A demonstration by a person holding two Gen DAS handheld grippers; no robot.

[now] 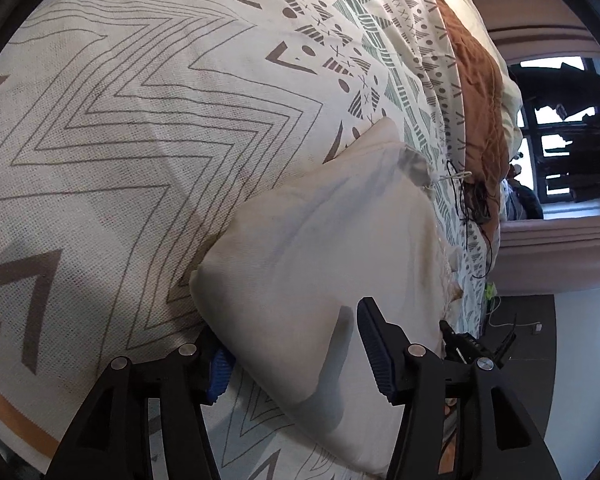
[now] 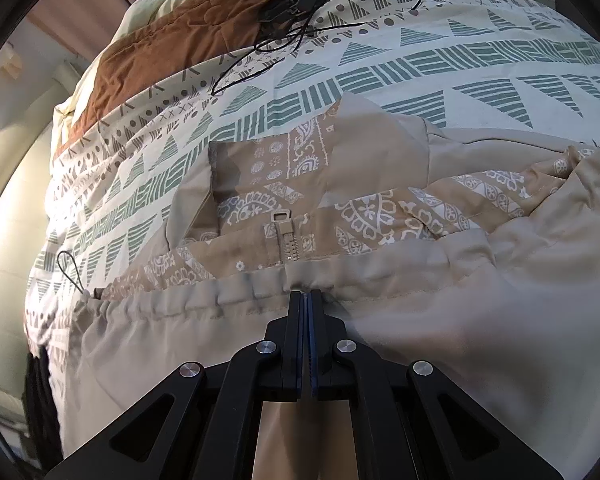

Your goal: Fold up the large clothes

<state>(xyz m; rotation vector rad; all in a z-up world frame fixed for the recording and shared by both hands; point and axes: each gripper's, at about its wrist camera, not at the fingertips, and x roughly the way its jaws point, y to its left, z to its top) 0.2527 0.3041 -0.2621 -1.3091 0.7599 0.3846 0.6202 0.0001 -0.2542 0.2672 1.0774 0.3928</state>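
A large beige jacket (image 2: pixel 479 320) with a paisley-print lining and a zipper (image 2: pixel 286 240) lies on a patterned bedspread (image 2: pixel 379 68). My right gripper (image 2: pixel 305 294) is shut on the jacket's gathered drawstring hem, just below the zipper's end. In the left wrist view a folded beige part of the jacket (image 1: pixel 323 264) lies on the bedspread (image 1: pixel 120 128). My left gripper (image 1: pixel 296 340) is open, with its fingers on either side of this fold: one finger is partly hidden under the cloth, the other rests on top.
A brown quilt (image 2: pixel 172 48) and a pale yellow blanket lie at the far side of the bed. A black device with tangled cords (image 2: pixel 296 4) sits on the bedspread. A window (image 1: pixel 559 128) and a wall stand beyond the bed.
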